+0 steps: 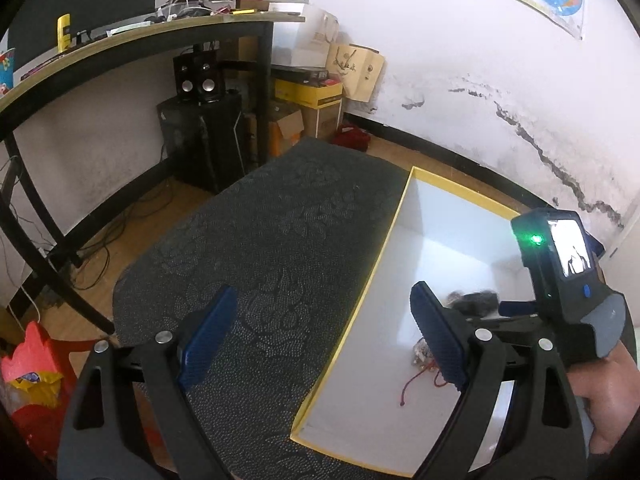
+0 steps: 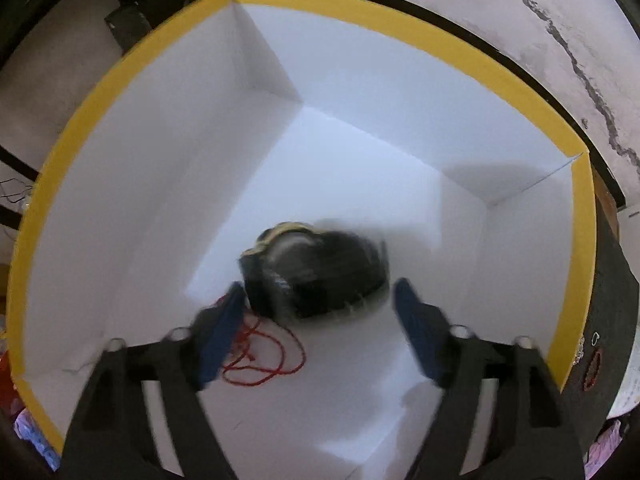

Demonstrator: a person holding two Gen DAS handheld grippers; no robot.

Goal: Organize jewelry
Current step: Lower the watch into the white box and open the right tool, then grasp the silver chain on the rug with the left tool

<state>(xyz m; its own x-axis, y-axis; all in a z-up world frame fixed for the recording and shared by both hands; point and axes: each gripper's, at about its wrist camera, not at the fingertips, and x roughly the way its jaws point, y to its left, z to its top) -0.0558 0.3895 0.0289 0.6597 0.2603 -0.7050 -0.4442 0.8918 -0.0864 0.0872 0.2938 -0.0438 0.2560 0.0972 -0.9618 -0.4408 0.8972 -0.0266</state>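
Observation:
A white box with a yellow rim stands on a dark patterned cloth. Inside lie a black watch-like item, blurred, and a red cord necklace. The black item and the red cord also show in the left wrist view. My right gripper is open inside the box, just above and around the near side of the black item. My left gripper is open and empty, straddling the box's left rim, above the cloth.
A red bracelet and a small white ring lie on the cloth right of the box. A desk, speakers and cardboard boxes stand behind. A cracked wall is at the right.

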